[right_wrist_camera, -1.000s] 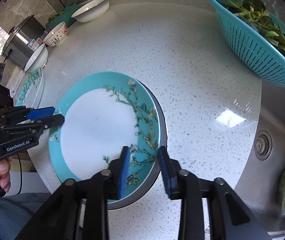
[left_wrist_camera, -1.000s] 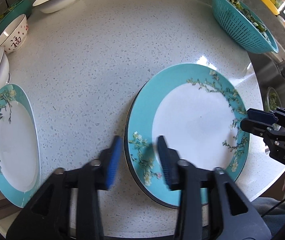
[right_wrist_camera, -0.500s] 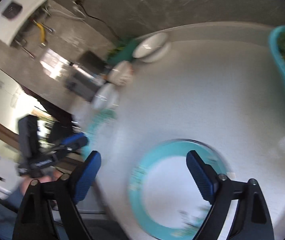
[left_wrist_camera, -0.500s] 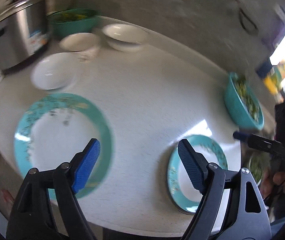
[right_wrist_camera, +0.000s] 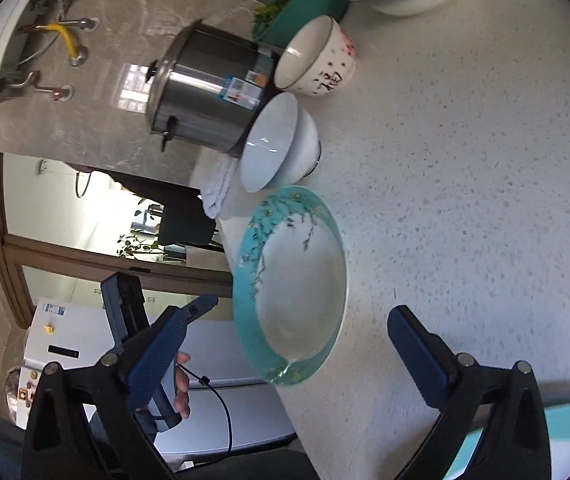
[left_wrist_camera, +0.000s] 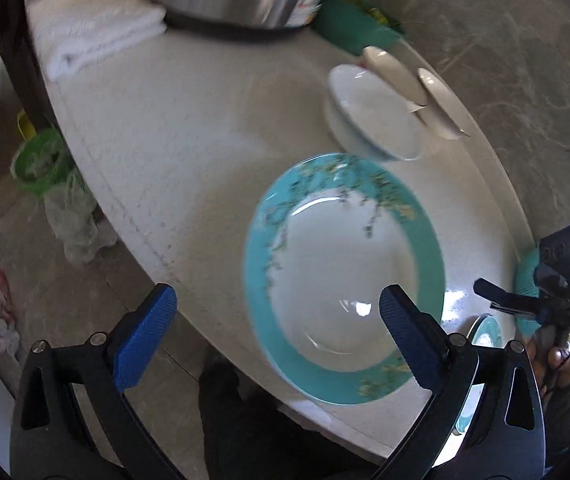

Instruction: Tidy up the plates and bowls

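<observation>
Now your speckled countertop (right_wrist_camera: 465,184) is carrying a labelled steel pot (right_wrist_camera: 209,100), then the teal blossom-rimmed plate (left_wrist_camera: 343,276) at its edge, then a red-flowered bowl (right_wrist_camera: 317,62) with black brush writing. You're holding the left gripper (left_wrist_camera: 273,332) and right gripper (right_wrist_camera: 289,344) wide apart, gripping nothing.

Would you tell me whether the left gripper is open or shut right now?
Open: the left gripper has its blue pads spread wide apart, holding nothing, above the teal plate.

A teal-rimmed plate (left_wrist_camera: 343,276) with a white centre and blossom-branch pattern lies flat near the counter (right_wrist_camera: 465,200) edge. Just beside it stands a plain white bowl (right_wrist_camera: 279,144), then a white bowl with red markings (right_wrist_camera: 317,60), all upright
</observation>
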The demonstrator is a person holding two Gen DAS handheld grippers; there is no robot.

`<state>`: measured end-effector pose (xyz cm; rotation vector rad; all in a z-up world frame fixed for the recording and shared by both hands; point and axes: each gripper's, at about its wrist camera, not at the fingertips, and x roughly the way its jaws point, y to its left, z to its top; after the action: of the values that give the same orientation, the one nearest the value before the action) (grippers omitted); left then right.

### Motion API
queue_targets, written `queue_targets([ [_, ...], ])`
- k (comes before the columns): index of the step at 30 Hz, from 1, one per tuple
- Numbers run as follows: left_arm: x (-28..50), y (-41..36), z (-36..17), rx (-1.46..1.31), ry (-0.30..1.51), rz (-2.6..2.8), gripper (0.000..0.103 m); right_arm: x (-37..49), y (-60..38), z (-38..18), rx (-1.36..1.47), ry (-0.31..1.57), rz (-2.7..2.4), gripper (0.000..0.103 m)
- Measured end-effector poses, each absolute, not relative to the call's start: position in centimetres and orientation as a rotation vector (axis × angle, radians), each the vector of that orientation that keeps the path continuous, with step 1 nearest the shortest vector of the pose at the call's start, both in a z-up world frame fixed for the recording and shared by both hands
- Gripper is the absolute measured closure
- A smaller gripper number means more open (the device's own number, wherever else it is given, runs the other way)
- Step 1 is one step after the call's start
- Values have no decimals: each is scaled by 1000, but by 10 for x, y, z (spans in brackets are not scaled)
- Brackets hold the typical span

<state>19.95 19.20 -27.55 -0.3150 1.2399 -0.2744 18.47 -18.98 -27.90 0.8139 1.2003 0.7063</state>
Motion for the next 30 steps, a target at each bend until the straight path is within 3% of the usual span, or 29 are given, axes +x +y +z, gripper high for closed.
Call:
queue_targets([
  [6,216,205,-309,-357,1325,-311,2,201,-179,-302,810,1297,690,25],
  [11,223,199,-314,-324,1334,-333,2,196,-177,-315,843,1340,695,31],
  [14,229,195,-319,-317,1344,-348,19,197,-177,-321,879,1343,695,33],
  [19,239,181,-319,-262,1358,-380,57,201,-179,-330,898,1356,673,42],
  [22,240,177,-320,-261,1363,-392,64,200,-179,-334,909,1365,674,49],
  [27,242,169,-323,-266,1372,-419,71,199,-176,-338,921,1377,680,52],
  [30,243,170,-324,-259,1370,-411,83,201,-173,-338,925,1378,686,52],
])
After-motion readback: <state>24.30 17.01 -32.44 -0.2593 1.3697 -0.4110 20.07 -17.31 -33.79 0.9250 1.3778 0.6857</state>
